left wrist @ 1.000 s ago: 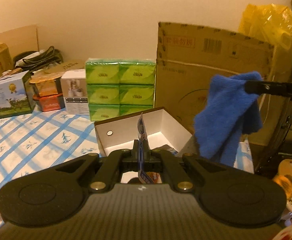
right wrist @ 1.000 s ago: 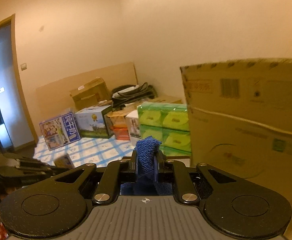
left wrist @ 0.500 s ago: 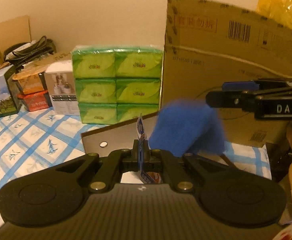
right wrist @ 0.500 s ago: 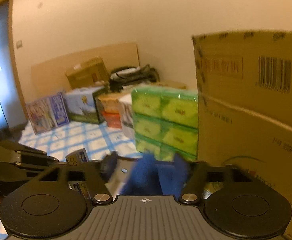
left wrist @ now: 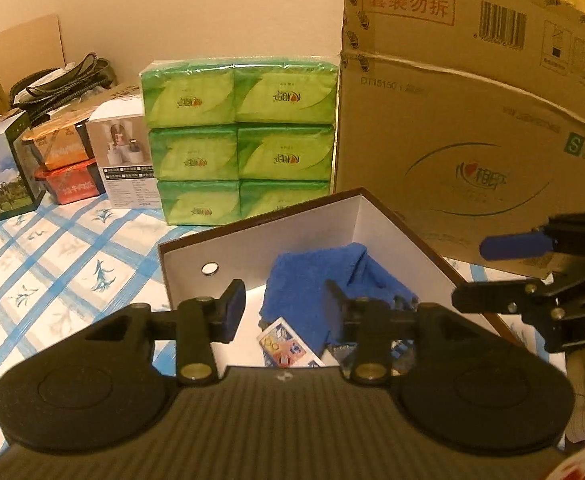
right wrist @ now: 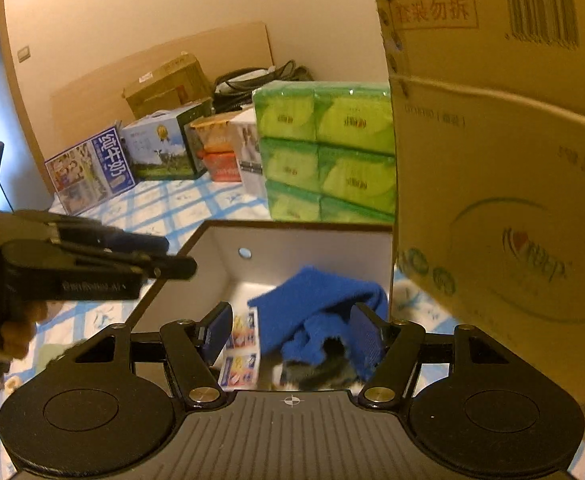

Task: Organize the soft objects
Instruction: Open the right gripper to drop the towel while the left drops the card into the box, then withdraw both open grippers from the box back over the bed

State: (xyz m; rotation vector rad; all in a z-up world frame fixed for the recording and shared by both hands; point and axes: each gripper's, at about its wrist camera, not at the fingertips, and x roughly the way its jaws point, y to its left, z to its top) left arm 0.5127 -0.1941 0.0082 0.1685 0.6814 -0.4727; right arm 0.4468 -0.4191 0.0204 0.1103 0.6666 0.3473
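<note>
one blue cloth (left wrist: 316,276) in white box (left wrist: 376,216), w/ packet (left wrist: 288,346).

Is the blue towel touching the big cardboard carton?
Apart. In the left wrist view the towel lies inside the open box, whose wall stands between it and the carton.

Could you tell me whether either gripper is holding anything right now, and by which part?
Nothing is held. The cloth and packet lie loose in the box.

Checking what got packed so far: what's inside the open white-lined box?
A crumpled blue towel lies in the box, partly over a small printed packet. Something dark sits under the towel's near edge; the claws hide the rest of the floor.
</note>
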